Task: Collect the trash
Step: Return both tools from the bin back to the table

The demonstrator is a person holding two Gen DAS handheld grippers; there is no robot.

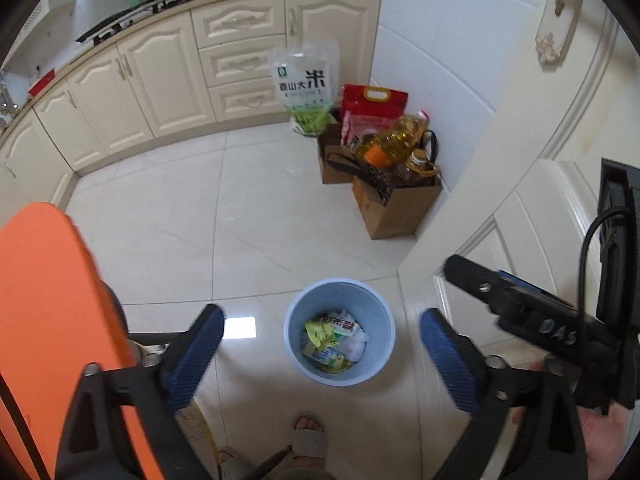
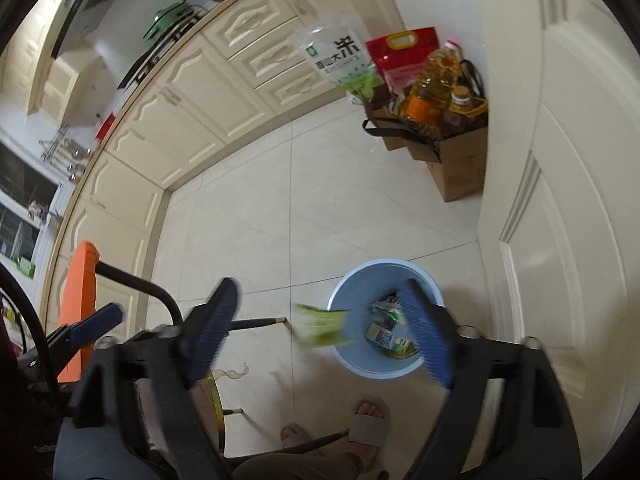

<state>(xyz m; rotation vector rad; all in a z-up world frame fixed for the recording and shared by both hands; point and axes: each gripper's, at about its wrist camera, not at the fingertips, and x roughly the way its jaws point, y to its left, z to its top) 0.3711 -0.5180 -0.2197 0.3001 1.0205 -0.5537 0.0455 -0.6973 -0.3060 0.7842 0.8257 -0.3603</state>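
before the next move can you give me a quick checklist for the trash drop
1. Left gripper open, nothing between the fingers: ok.
2. Right gripper open: ok.
3. Green wrapper free of the fingers, blurred at the bin's rim: landing inside, cannot tell.
4. Blue bin upright on the floor: ok.
5. Room left in the bin above the wrappers: ok.
6. More trash left to collect on the floor: cannot tell.
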